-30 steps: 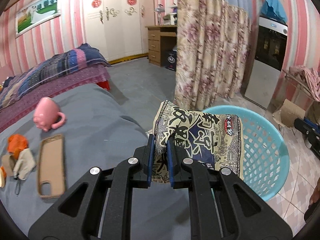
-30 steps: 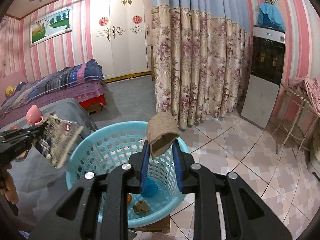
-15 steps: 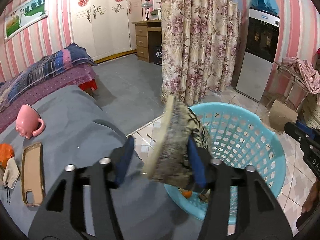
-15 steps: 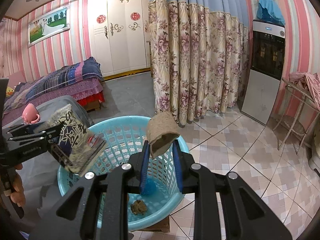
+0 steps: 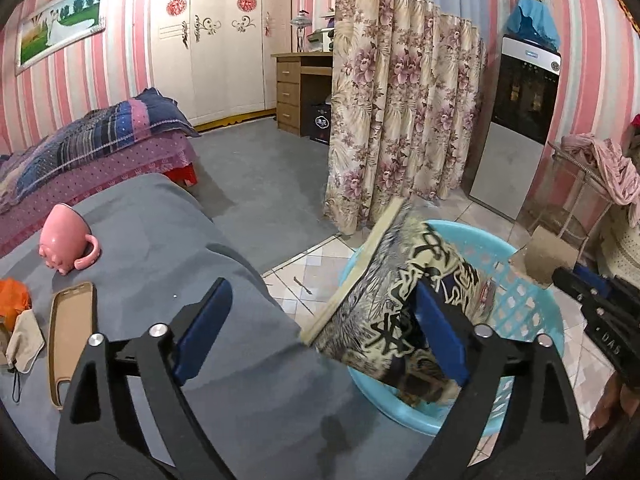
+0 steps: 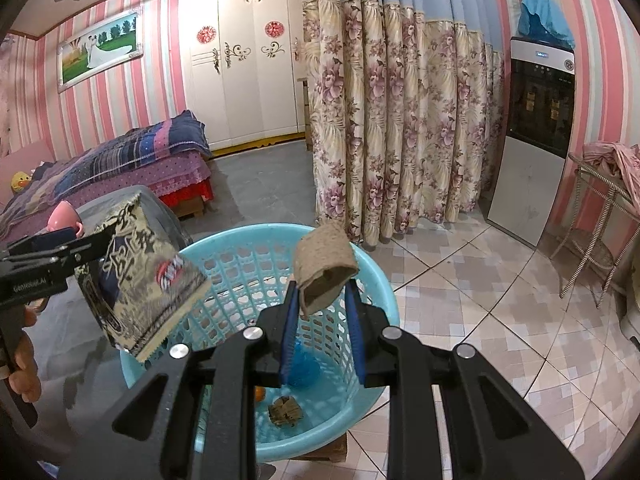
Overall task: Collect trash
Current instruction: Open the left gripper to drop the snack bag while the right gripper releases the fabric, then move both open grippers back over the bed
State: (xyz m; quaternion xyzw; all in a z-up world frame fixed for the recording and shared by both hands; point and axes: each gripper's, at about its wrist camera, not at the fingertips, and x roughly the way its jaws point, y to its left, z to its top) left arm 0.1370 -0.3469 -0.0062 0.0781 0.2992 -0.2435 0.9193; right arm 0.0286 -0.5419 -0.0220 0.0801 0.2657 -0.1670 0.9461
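A patterned snack bag (image 5: 392, 300) tilts over the near rim of the turquoise laundry basket (image 5: 532, 304), leaning on the right finger of my left gripper (image 5: 322, 286). Those jaws are opening wide and the left pad stands well clear of the bag. The right wrist view shows the bag (image 6: 140, 280) hanging off the left gripper (image 6: 60, 248) above the basket (image 6: 248, 236). My right gripper (image 6: 323, 292) is shut on a brown cardboard tube (image 6: 324, 268), held over the basket's middle.
On the grey bed cover lie a pink mug (image 5: 66, 246), a tan phone case (image 5: 72, 336), an orange item (image 5: 14, 300) and a beige cloth (image 5: 24, 340). The basket holds a blue item (image 6: 304, 372) and a brown wad (image 6: 286, 410). A floral curtain (image 5: 400, 120) hangs behind.
My left jaws went from clamped on the bag to spread wide, and the bag tipped right and down toward the basket. The right gripper kept still with the tube.
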